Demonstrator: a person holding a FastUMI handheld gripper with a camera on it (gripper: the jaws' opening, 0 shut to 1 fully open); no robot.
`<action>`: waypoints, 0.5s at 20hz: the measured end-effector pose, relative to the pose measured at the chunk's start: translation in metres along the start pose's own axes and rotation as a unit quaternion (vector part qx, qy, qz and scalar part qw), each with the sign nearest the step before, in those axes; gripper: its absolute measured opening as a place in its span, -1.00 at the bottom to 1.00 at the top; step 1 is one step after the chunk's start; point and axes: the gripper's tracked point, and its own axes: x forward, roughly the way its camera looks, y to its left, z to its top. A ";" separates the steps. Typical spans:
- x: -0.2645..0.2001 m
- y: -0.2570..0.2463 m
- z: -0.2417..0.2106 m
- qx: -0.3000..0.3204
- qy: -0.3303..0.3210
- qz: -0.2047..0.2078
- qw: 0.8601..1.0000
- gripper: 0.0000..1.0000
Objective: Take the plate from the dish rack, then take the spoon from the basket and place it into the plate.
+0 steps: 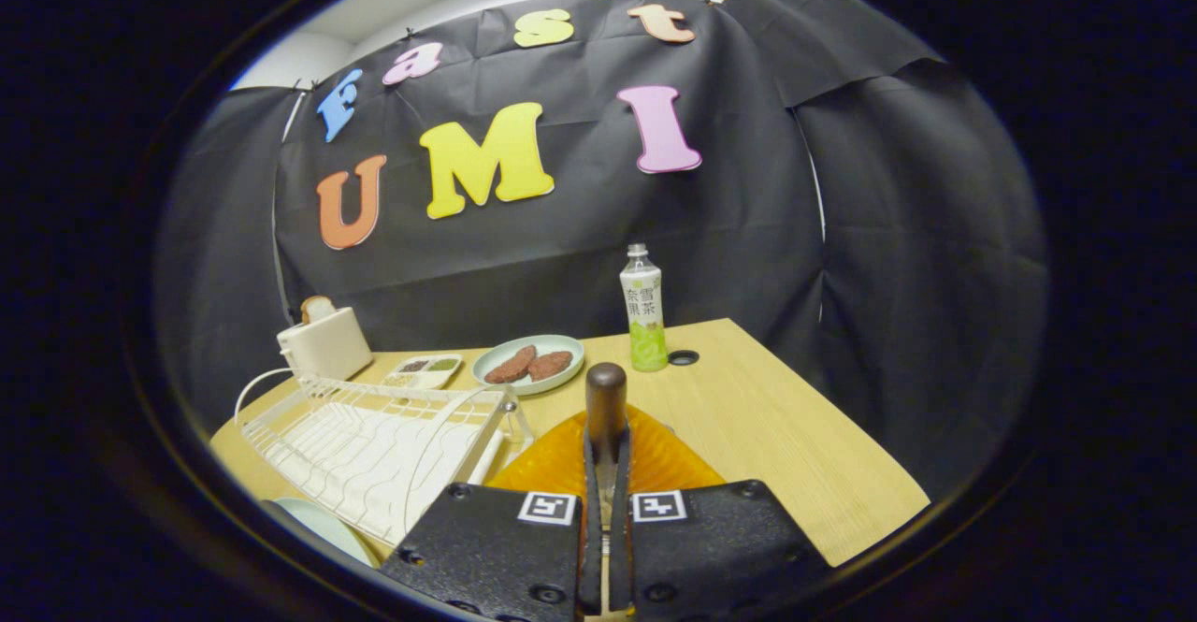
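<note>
Black cloth walls close in your booth on all sides, and a pale wooden table (748, 416) carries everything in front of you.

Nearest to you, your claw (606, 510) has its two black fingers (505, 547) drawn almost together, with only a thin slot left between them. In that slot stands the spoon (606, 397), gripped by its shaft from both sides, with its dark brown rounded handle end rising upright just past the fingertips. You cannot see the spoon's bowl.

Directly under and just beyond the fingers lies an orange basket (655, 458), its ribbed translucent surface spreading out to either side of the spoon.

To the left of your fingers, a pale plate (318, 524) rests on the table at its near edge, partly tucked below the corner of the dish rack. That white wire dish rack (374, 444) sits just beside the basket and stretches away to the left, and its slots hold nothing that you can make out.

Farther back, a round light green plate (528, 363) holds two brown patties. Just to its left is a small divided tray (425, 369) with bits of food in its compartments. A drink bottle (643, 320) with a green lower part stands upright to the right of the plate, near a small dark hole (684, 357) in the table.

At the far left corner stands a cream toaster (324, 343) with a slice of bread poking from its top.
</note>
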 end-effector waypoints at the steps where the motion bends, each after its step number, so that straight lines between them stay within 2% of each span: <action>1: 0.000 -0.001 0.002 0.001 -0.002 -0.007 1.000 -0.83; 10: -0.044 -0.011 0.068 0.020 -0.078 -0.066 0.995 -0.83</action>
